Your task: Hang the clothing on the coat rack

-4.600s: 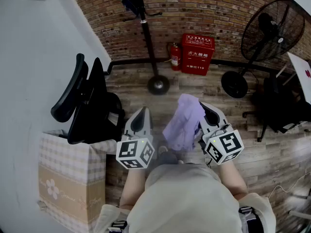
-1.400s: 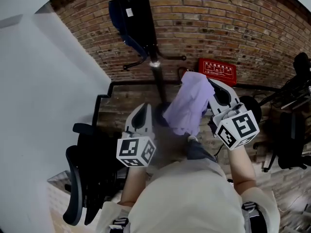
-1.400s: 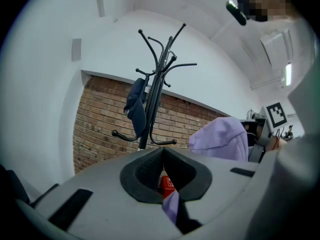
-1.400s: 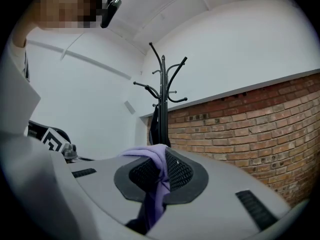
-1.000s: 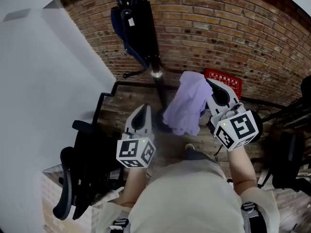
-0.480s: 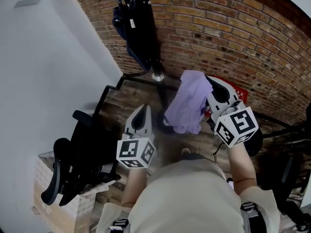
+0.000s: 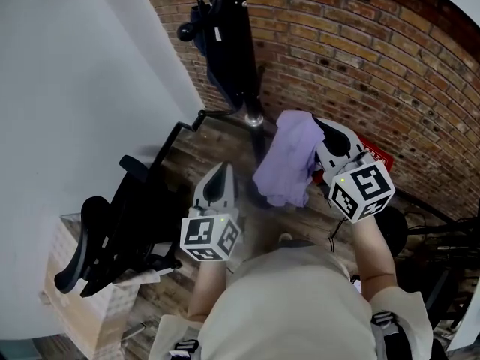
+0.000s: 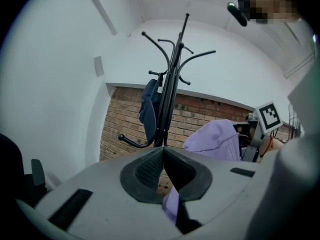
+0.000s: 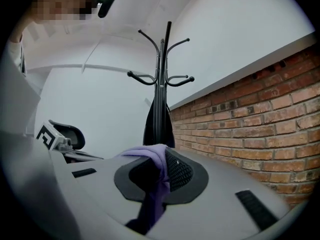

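A lilac garment hangs bunched from my right gripper, which is shut on its cloth. The black coat rack stands ahead against the brick wall, with a dark blue garment hanging on its left side. Its curved hooks spread near the top of the pole. My left gripper is lower and to the left of the lilac garment, shut with nothing between its pads.
A black office chair stands at the left beside a checked cardboard box. A red box sits by the brick wall. A black fan base and dark furniture are at the right. A white wall fills the left.
The view has swung and closed in on the coat rack. My right gripper has kept the lilac garment raised; the left gripper holds the same place in view.
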Demonstrator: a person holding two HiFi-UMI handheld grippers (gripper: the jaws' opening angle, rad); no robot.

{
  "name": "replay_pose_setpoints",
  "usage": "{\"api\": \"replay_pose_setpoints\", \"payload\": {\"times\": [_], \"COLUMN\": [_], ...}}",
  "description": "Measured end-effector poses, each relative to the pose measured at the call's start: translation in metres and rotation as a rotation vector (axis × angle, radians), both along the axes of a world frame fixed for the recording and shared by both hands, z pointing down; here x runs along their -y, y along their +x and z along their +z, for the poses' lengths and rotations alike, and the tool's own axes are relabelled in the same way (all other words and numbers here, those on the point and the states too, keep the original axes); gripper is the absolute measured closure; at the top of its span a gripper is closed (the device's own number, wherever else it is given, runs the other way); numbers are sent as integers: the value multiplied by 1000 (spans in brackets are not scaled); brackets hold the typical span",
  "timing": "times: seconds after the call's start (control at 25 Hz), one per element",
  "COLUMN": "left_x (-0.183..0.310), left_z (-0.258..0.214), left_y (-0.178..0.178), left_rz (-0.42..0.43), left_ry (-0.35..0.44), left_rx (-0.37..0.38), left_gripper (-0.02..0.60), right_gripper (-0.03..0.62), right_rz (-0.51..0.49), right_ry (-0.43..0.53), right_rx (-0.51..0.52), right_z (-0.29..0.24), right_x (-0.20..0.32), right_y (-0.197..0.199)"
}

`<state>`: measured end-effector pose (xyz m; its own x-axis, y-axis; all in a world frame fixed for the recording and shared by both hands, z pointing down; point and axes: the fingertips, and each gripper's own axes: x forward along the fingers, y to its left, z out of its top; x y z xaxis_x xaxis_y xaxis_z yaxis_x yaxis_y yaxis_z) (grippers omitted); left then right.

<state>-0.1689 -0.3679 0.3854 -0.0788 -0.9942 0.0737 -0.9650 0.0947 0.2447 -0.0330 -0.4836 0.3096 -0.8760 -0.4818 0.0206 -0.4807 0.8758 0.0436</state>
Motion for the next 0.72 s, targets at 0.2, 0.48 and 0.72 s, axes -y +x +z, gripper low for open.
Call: {"api": "replay_pose_setpoints", "payload": {"times": [0.2, 0.48, 0.72], "left_x": [-1, -2, 0], "left_z": [1, 2, 1], "left_y": [-1, -6, -7], "left_rz": [-36, -93, -128], "left_ry": [-4, -8, -9], "left_rx": [6, 9, 14], "left_gripper": [577, 577, 577], "right_gripper": [580, 580, 580], "right_rz": [-45, -93, -136], "right_ry": [-9, -1, 22], "right_rx": [-16, -44, -65], "right_z": [7, 8, 3], "right_x": [8, 22, 31], "right_y": [-11, -25, -37]}}
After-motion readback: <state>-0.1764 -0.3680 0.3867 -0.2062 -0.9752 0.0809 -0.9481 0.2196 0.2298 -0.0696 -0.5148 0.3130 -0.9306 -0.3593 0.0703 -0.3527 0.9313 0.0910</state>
